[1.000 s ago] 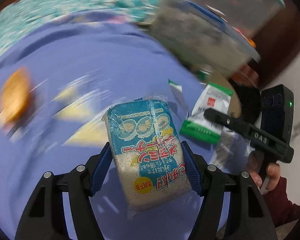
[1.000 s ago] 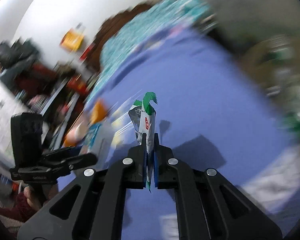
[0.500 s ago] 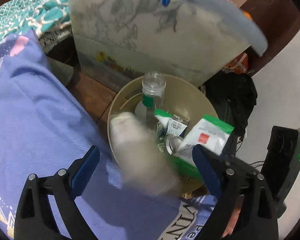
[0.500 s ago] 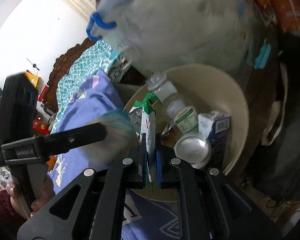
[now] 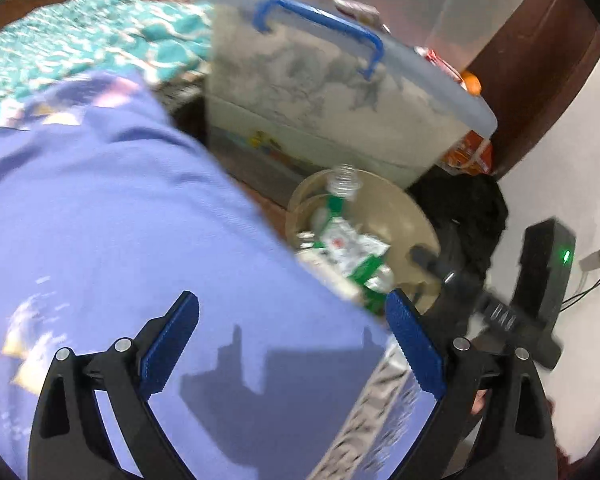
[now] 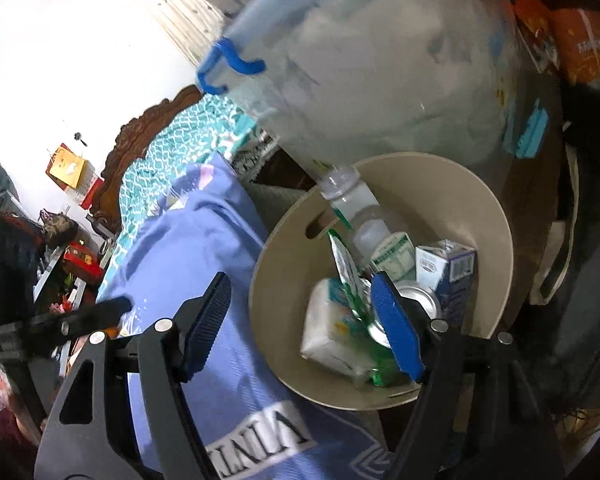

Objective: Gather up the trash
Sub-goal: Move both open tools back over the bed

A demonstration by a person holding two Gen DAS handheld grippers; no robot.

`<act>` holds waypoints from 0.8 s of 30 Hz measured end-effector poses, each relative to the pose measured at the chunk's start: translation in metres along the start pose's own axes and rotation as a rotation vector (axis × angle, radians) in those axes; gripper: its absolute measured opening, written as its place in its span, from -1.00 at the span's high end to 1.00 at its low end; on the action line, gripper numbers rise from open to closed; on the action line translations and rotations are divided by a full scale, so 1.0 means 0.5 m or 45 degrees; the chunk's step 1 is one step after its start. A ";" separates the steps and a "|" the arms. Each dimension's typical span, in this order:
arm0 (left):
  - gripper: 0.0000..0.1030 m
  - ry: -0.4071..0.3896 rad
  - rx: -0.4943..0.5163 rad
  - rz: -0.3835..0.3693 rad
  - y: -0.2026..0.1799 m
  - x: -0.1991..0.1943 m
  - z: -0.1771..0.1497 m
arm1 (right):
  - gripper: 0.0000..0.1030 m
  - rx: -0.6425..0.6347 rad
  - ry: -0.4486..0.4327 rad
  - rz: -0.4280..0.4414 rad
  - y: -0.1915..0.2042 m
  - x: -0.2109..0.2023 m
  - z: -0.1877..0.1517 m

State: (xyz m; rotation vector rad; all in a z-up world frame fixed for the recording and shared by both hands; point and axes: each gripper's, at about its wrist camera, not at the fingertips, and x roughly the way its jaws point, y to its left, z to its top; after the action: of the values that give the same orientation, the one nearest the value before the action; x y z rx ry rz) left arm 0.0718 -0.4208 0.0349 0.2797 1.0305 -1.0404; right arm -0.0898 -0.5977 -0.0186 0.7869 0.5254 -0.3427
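A beige round bin (image 6: 496,236) stands on the floor beside the bed; it also shows in the left wrist view (image 5: 416,220). It holds a clear bottle (image 6: 360,208), a carton (image 6: 448,272), a can (image 6: 420,300), the green-and-white wrapper (image 6: 346,268) and the blue-and-white snack pack (image 6: 332,328). My right gripper (image 6: 300,320) is open and empty above the bin's near rim. My left gripper (image 5: 292,344) is open and empty over the purple bedsheet (image 5: 120,220), left of the bin.
A clear storage box with blue handles (image 5: 332,92) stands behind the bin, also in the right wrist view (image 6: 380,60). A black bag (image 5: 468,208) lies right of the bin. A teal patterned cover (image 5: 60,52) lies further up the bed. Orange packets (image 6: 580,48) sit behind.
Both grippers swung from the bed to the bin. The left let the snack pack drop in, then pulled back over the sheet. The right opened and dropped the green wrapper in.
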 end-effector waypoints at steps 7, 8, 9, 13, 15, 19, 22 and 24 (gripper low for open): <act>-0.76 -0.152 -0.138 0.224 0.187 -0.179 -0.123 | -0.43 -0.077 -0.064 0.119 0.117 -0.020 -0.008; -0.76 -0.166 -0.176 0.244 0.214 -0.202 -0.141 | -0.43 -0.097 -0.053 0.154 0.143 -0.018 -0.013; -0.76 -0.184 -0.240 0.264 0.257 -0.235 -0.167 | -0.43 -0.115 -0.039 0.177 0.163 -0.015 -0.017; -0.75 -0.285 -0.490 0.398 0.409 -0.368 -0.290 | -0.43 -0.278 0.073 0.290 0.295 0.021 -0.052; -0.75 -0.335 -0.602 0.531 0.480 -0.436 -0.358 | -0.43 -0.399 0.144 0.345 0.380 0.051 -0.080; -0.74 -0.370 -0.804 0.687 0.603 -0.517 -0.465 | -0.43 -0.639 0.292 0.427 0.549 0.120 -0.154; -0.74 -0.368 -0.803 0.803 0.645 -0.533 -0.499 | -0.51 -0.892 0.374 0.476 0.690 0.168 -0.239; -0.74 -0.346 -0.752 0.839 0.656 -0.524 -0.497 | -0.58 -1.044 0.399 0.486 0.770 0.200 -0.294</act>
State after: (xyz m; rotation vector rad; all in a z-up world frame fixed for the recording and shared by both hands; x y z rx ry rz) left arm 0.1686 0.0574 0.0314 -0.0176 0.8622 -0.1509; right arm 0.1292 -0.2432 0.0610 0.1233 0.7217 0.3522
